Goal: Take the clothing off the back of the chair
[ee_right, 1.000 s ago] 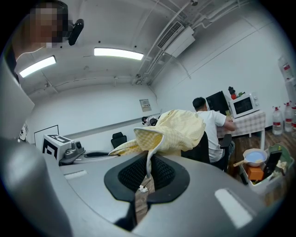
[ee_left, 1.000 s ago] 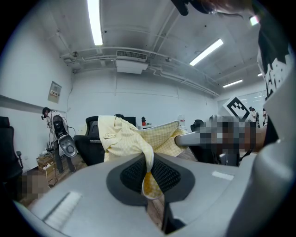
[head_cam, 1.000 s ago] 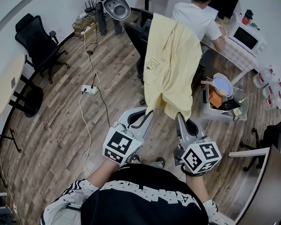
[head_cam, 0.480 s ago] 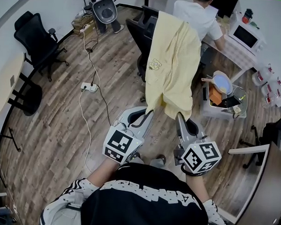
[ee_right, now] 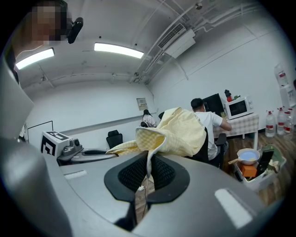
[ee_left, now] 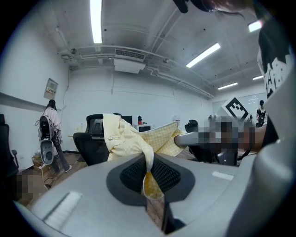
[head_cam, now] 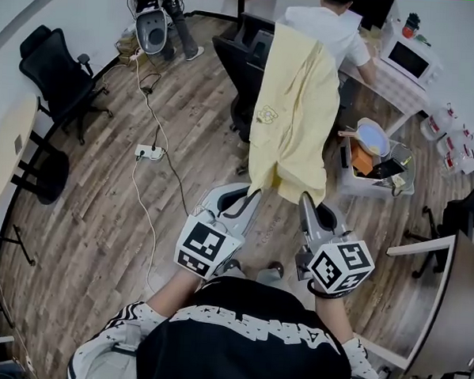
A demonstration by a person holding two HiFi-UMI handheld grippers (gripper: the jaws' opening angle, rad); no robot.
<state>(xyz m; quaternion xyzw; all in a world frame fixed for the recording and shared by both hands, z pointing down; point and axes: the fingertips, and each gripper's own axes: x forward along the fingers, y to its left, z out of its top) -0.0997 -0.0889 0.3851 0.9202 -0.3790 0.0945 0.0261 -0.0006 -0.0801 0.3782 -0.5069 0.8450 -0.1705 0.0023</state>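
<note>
wood-plank floor. i hold the left gripper and right gripper clamped on the hem of the soft yellow checked shirt, draped over the black chair back.

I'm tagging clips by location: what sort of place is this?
Likely a shared office or workroom: a black swivel chair by the wall, a seated person at work, and a microwave.
</note>
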